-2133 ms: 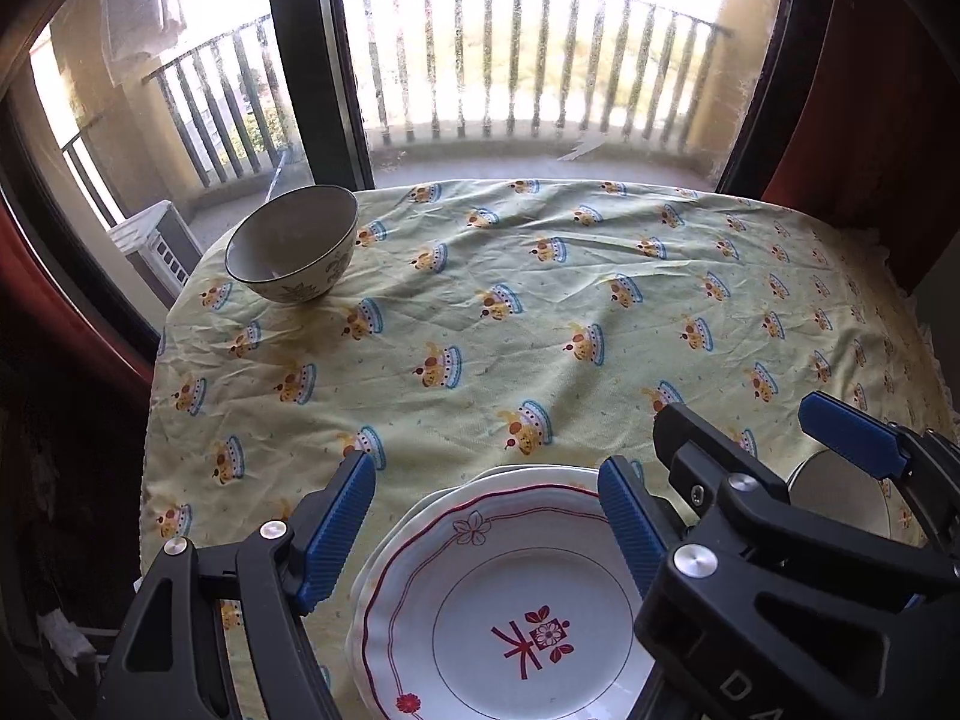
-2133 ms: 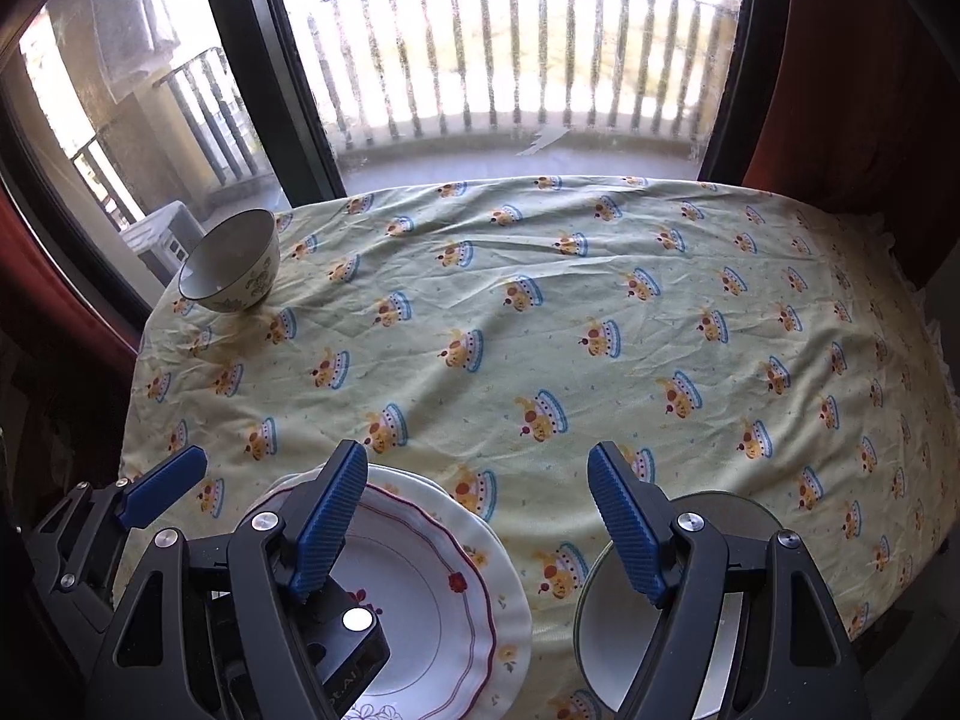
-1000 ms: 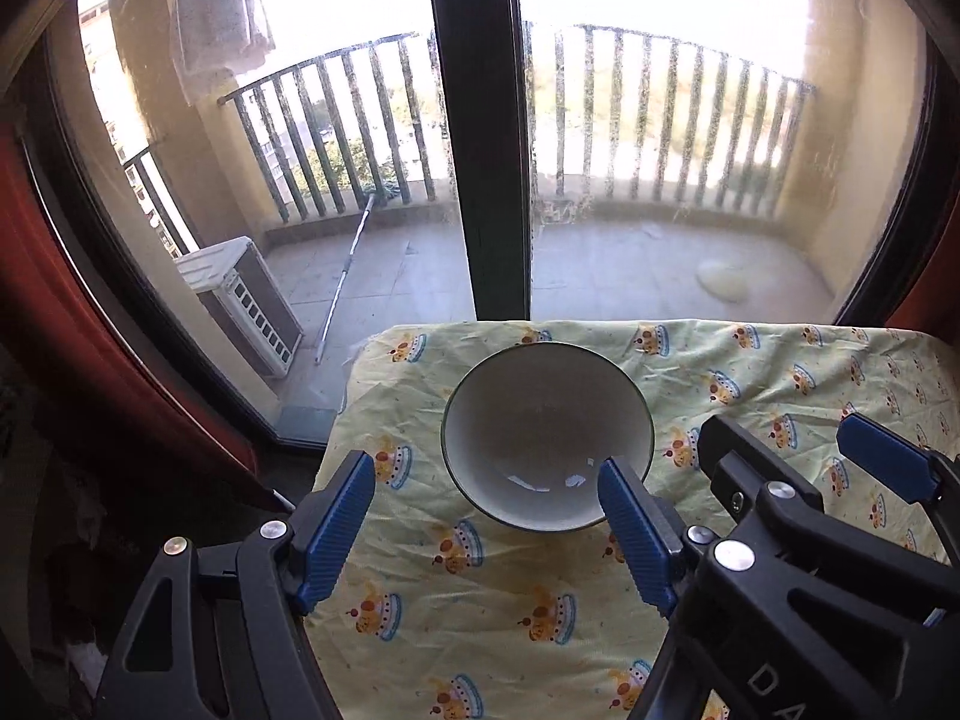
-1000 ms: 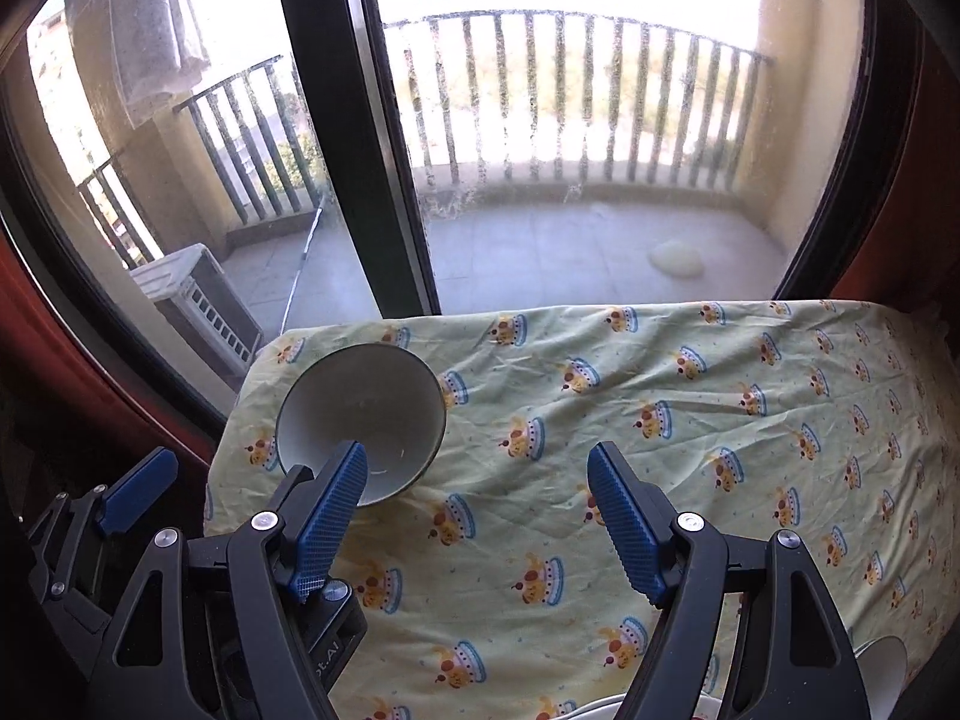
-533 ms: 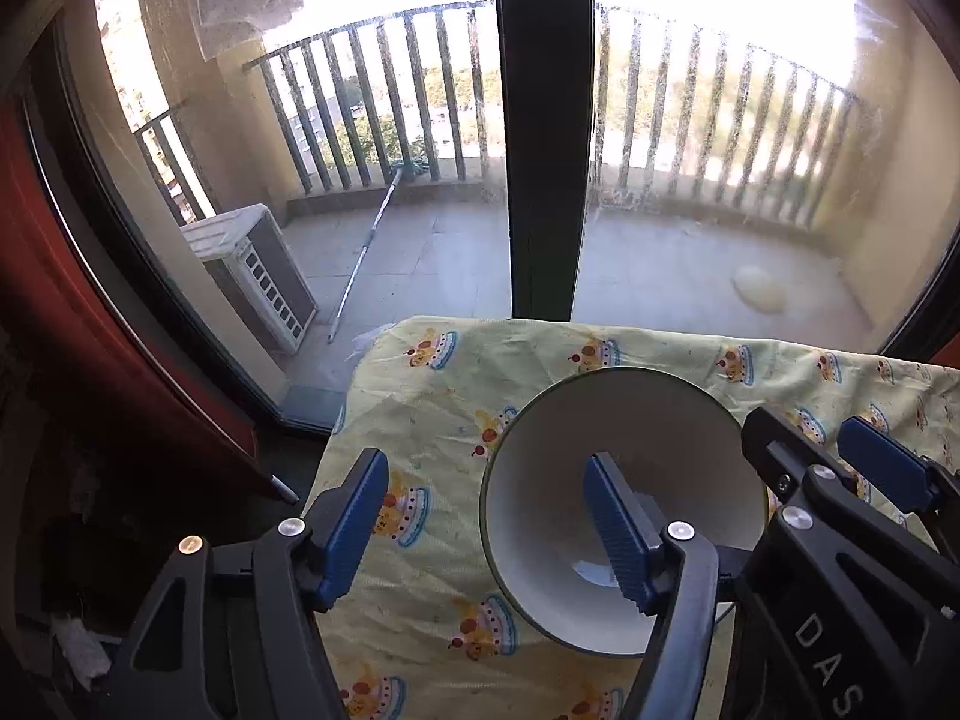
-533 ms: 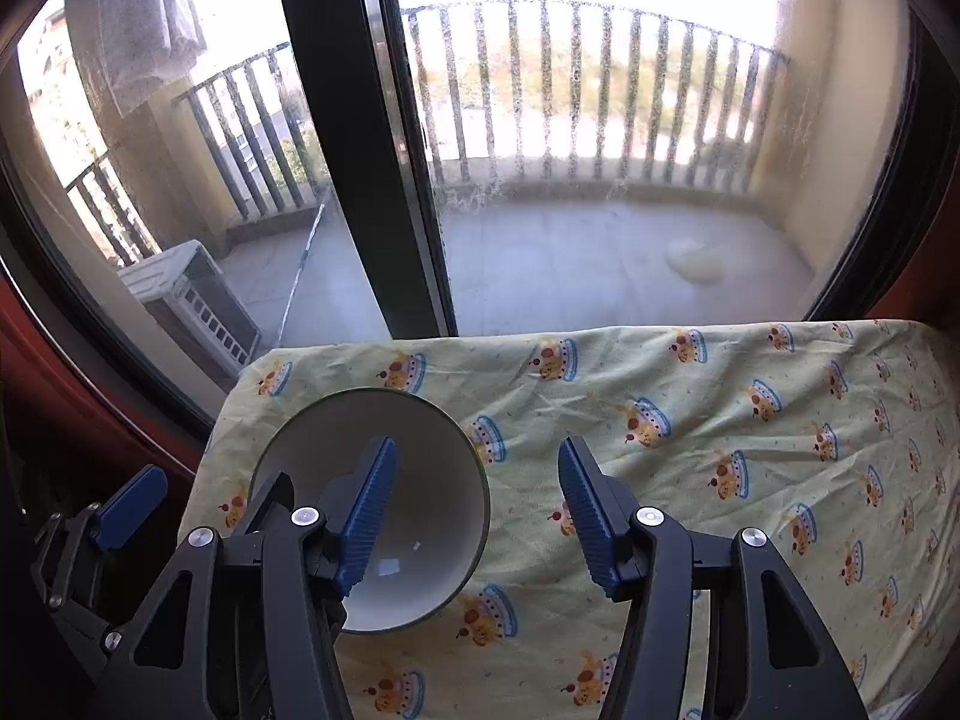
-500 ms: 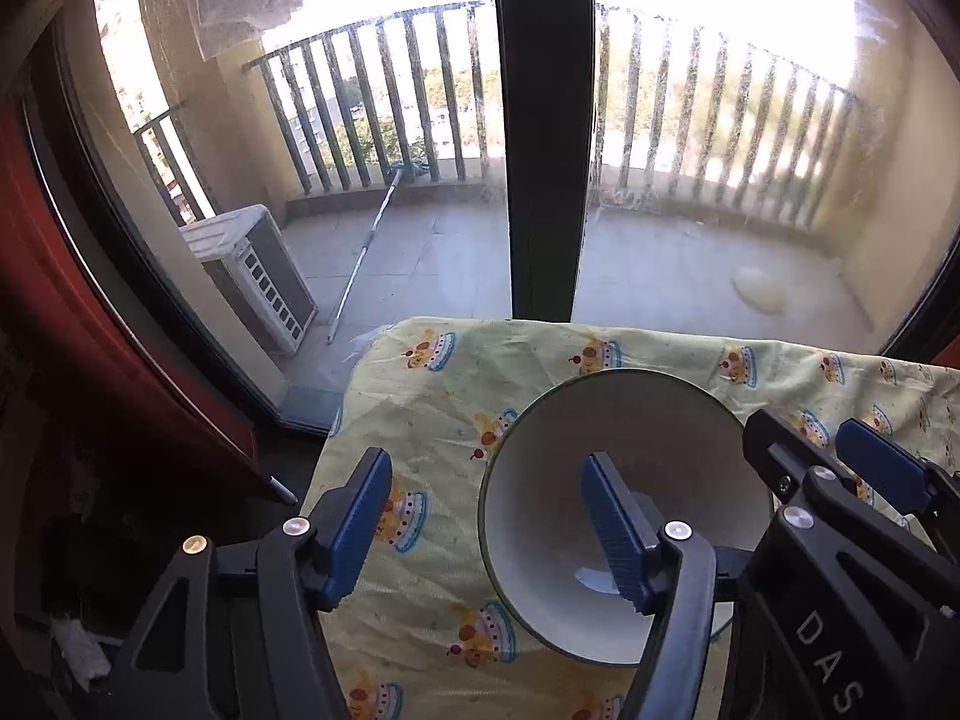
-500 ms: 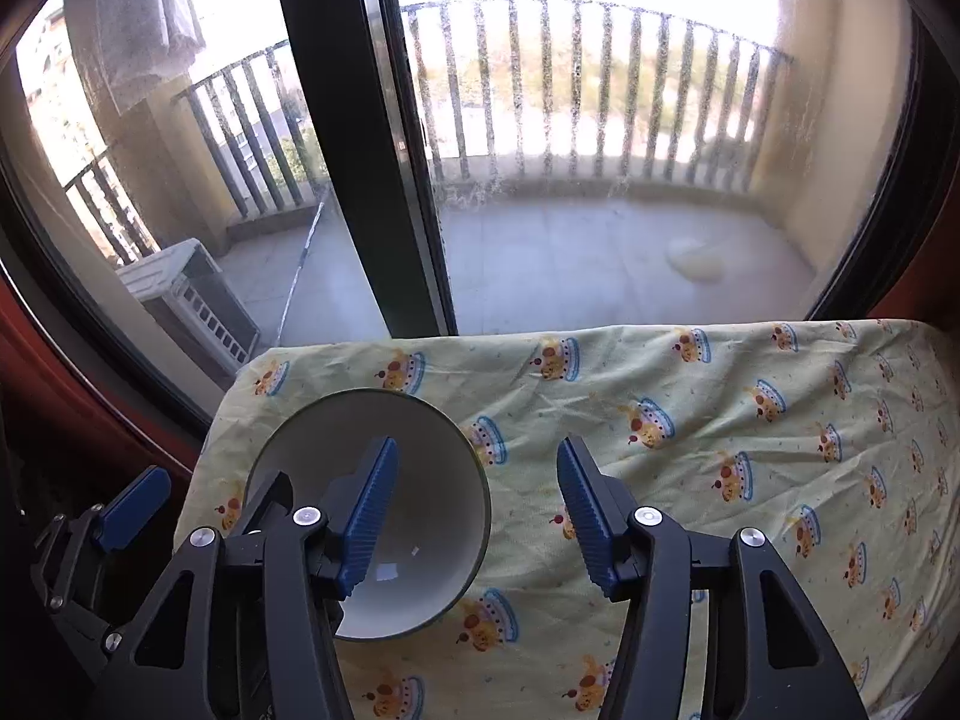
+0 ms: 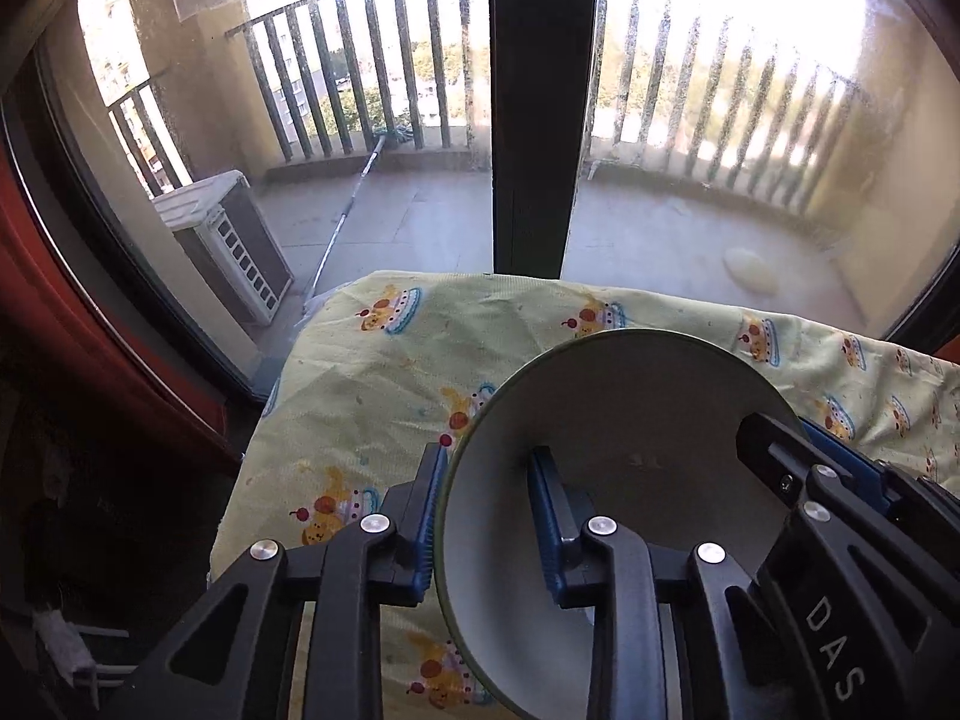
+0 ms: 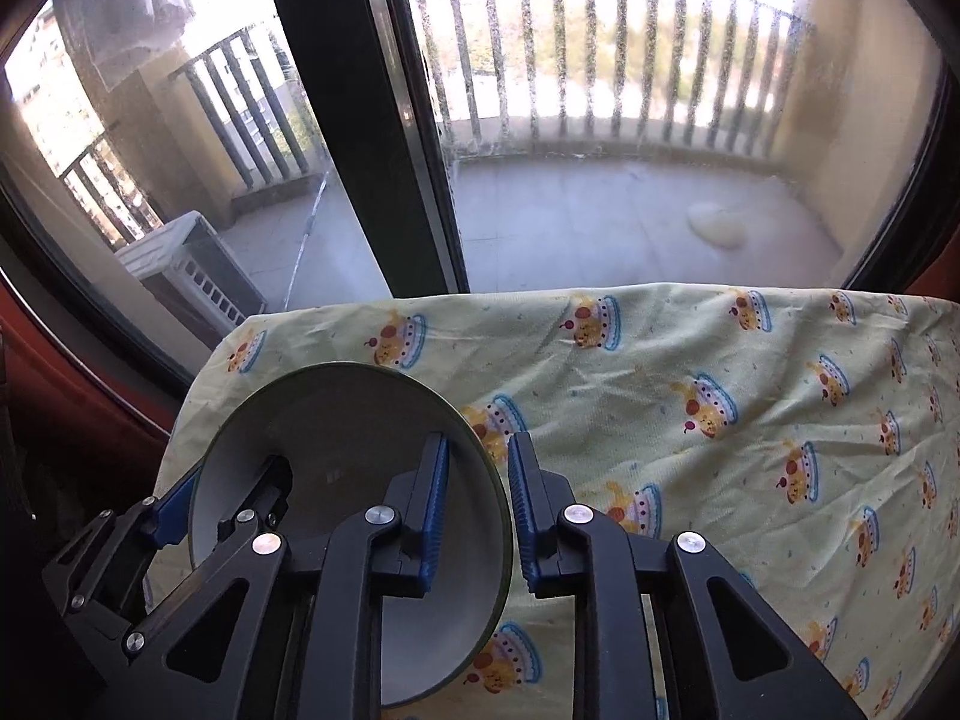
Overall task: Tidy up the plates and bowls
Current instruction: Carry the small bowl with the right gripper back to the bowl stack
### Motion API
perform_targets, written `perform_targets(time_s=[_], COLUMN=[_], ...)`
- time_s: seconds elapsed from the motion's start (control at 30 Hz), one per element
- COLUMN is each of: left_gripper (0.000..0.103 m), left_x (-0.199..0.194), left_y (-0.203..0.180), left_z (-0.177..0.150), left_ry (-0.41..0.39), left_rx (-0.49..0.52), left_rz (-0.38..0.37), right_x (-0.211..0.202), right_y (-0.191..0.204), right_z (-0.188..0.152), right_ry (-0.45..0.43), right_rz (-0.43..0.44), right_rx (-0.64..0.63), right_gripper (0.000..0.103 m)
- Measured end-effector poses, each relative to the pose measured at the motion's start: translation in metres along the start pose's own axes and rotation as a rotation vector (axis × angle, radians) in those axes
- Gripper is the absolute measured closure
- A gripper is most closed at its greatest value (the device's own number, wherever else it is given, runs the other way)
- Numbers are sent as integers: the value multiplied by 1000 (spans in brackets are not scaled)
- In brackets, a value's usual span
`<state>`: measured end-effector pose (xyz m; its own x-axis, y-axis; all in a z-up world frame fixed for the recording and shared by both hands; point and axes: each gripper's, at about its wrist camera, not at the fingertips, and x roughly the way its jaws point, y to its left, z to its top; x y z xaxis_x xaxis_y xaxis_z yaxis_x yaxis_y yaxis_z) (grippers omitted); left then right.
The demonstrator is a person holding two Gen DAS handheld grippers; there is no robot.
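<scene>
1. The desk (image 9: 372, 396) is the biggest thing in view, draped in a pale yellow cloth (image 10: 750, 450) printed with small cake-like figures; its far edge stands just in front of a glass balcony door with a dark upright frame (image 9: 540, 102).
2. Beyond the glass lie a balcony floor, a baluster railing (image 10: 600, 60) and a white slatted outdoor unit (image 9: 228, 246) at the left (a thin pole leans near it).
3. The bowl (image 9: 630, 456), white inside with a dark greenish rim, sits at the desk's far left corner, close to the cloth's edge; whether its base is on the cloth or just off it cannot be told.
4. The left hand-held gripper (image 9: 489, 516) is clamped on the bowl's left wall: one blue pad presses the outside, the other lies inside the bowl, with the rim between them.
5. The right hand-held gripper (image 10: 477, 510) is clamped on the opposite side of the same bowl (image 10: 348, 456): its left pad is inside, its right pad outside, against the wall (a sliver of rim shows between them).
6. Each camera catches the other gripper's black frame and blue pad across the bowl.
</scene>
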<state>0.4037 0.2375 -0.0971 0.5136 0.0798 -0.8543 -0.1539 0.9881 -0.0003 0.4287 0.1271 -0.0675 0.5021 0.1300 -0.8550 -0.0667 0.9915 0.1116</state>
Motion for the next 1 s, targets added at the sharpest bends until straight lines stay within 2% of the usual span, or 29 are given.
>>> perform_targets(time_s=[0.2, 0.53, 0.77, 1.0], left_gripper=[77, 77, 77, 77], left_x=[-4, -11, -28, -40], left_y=[-2, -5, -14, -29], left_z=[-1, -7, -20, -33], left_ry=[-23, 17, 26, 49], left_rx=[2, -3, 0, 25], left_rz=[0, -34, -79, -94], right_x=[2, -10, -30, -48], right_y=[0, -3, -19, -33], right_z=[1, -3, -14, -29], right_ry=[2, 19, 28, 33], right_rz=[6, -1, -5, -28], right_rx=[-9, -7, 28, 55], right_gripper=[80, 80, 81, 81])
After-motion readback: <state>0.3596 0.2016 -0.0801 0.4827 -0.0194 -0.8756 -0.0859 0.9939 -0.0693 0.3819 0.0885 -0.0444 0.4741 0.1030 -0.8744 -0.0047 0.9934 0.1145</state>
